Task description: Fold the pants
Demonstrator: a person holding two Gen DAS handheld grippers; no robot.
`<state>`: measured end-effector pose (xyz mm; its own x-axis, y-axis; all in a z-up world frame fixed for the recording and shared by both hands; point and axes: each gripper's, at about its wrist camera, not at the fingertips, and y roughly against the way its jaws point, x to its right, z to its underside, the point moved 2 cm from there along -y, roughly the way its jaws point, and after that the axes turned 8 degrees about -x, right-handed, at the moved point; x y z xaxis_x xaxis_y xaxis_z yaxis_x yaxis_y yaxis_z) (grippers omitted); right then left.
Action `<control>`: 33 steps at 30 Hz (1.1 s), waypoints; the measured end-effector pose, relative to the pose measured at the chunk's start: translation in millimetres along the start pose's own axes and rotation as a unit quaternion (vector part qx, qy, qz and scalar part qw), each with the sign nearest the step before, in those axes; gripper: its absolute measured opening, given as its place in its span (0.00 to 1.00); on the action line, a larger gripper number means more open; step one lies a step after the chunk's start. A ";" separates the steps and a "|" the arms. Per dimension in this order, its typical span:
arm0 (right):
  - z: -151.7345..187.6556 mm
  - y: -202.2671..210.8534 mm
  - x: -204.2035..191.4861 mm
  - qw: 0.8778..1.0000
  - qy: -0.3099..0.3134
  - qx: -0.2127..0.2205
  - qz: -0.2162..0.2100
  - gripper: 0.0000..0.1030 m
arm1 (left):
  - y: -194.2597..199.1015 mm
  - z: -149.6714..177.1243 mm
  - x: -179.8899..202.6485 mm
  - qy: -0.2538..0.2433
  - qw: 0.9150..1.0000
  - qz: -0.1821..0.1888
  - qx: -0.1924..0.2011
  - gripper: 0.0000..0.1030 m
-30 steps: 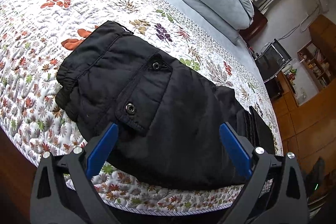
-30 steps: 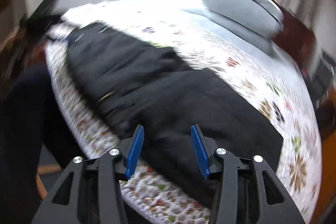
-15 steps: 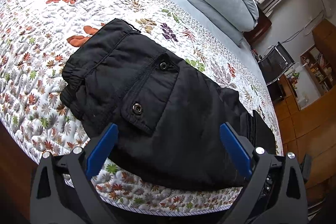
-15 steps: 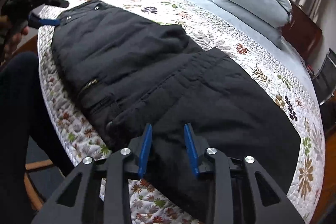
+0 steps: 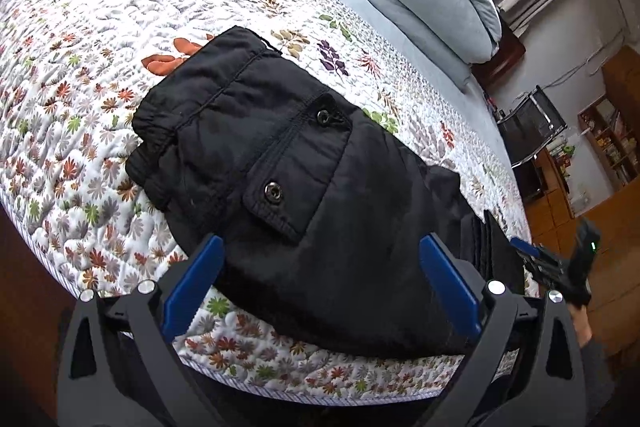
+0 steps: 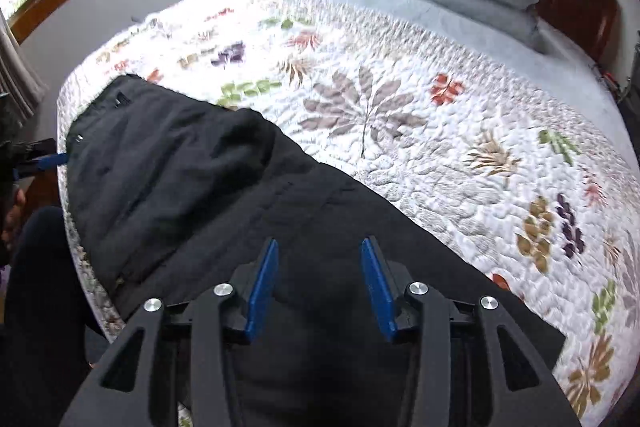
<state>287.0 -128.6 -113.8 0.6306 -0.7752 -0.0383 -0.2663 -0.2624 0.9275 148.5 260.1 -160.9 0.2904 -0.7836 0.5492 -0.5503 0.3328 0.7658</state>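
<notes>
Basically the bed with its floral quilt carries the black pants, laid lengthwise along the near edge, waistband end toward the left gripper, leg end under the right. Step looks like pre-grasp for the next fold, likely bringing the legs up toward the waist; the next move calls for both grippers to drop onto fabric edges and pinch. Left gripper is spread wide, holding nothing, hovering at the hip area. Right gripper is partly open, empty, over the leg fabric. Left wrist view alone shows the pocket flap with snaps and the waistband; right wrist view alone shows the full leg length and a side zipper.
</notes>
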 end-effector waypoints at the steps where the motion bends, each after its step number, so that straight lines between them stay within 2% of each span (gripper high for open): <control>1: -1.0 -8.8 -1.1 1.000 0.005 -0.017 -0.002 0.45 | -0.6 0.4 -0.2 -0.001 1.000 -0.001 0.000 0.95; 4: 2.6 -25.2 -10.9 0.998 0.031 -0.050 0.007 0.46 | -2.1 -1.1 -1.1 0.004 1.000 -0.001 -0.004 0.95; 7: -6.2 -11.9 -13.4 0.998 0.042 -0.048 0.000 0.47 | 7.0 -1.7 -2.2 0.017 1.000 0.011 0.002 0.95; 8: -15.1 -1.4 -14.5 0.998 0.043 -0.040 -0.009 0.48 | 12.8 -0.6 -3.4 0.022 1.000 0.017 0.010 0.95; 10: -37.1 16.8 -20.1 0.997 0.049 -0.031 -0.051 0.64 | 26.6 2.5 -8.7 0.038 0.999 0.025 0.030 0.95; 12: -65.6 33.0 -34.8 0.992 0.070 -0.022 -0.099 0.68 | 36.2 4.7 -18.4 0.063 0.997 0.027 0.043 0.95; 14: -102.5 42.2 -59.0 0.981 0.099 -0.031 -0.164 0.75 | 39.8 4.3 -30.7 0.093 0.994 0.037 0.047 0.95; 15: -112.7 42.9 -66.6 0.977 0.109 -0.035 -0.182 0.77 | 38.5 2.5 -38.1 0.108 0.992 0.040 0.043 0.95; 17: -144.8 41.2 -97.7 0.960 0.150 -0.057 -0.229 0.79 | 36.2 0.0 -47.1 0.127 0.990 0.049 0.040 0.95; 19: -172.4 32.2 -127.4 0.944 0.179 -0.085 -0.263 0.87 | 34.7 -3.8 -59.7 0.160 0.984 0.065 0.043 0.95; 20: -186.7 24.6 -142.8 0.937 0.192 -0.100 -0.273 0.88 | 33.4 -5.6 -65.1 0.173 0.981 0.074 0.046 0.95; 23: -221.7 -3.2 -184.4 0.923 0.226 -0.130 -0.282 0.88 | 26.6 -13.0 -82.0 0.219 0.969 0.097 0.054 0.95; 27: -251.4 -49.1 -230.1 0.901 0.258 -0.185 -0.294 0.88 | 9.4 -18.0 -89.7 0.242 0.963 0.111 0.041 0.95; 33: -279.6 -114.9 -265.8 0.878 0.286 -0.243 -0.297 0.88 | -5.0 -13.4 -100.3 0.286 0.946 0.143 0.048 0.95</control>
<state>353.8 268.3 -106.3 0.8527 -0.1327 -0.5052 0.4886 -0.1395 0.8613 132.6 344.1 -215.4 0.4801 -0.2487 0.8412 -0.7305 0.4176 0.5404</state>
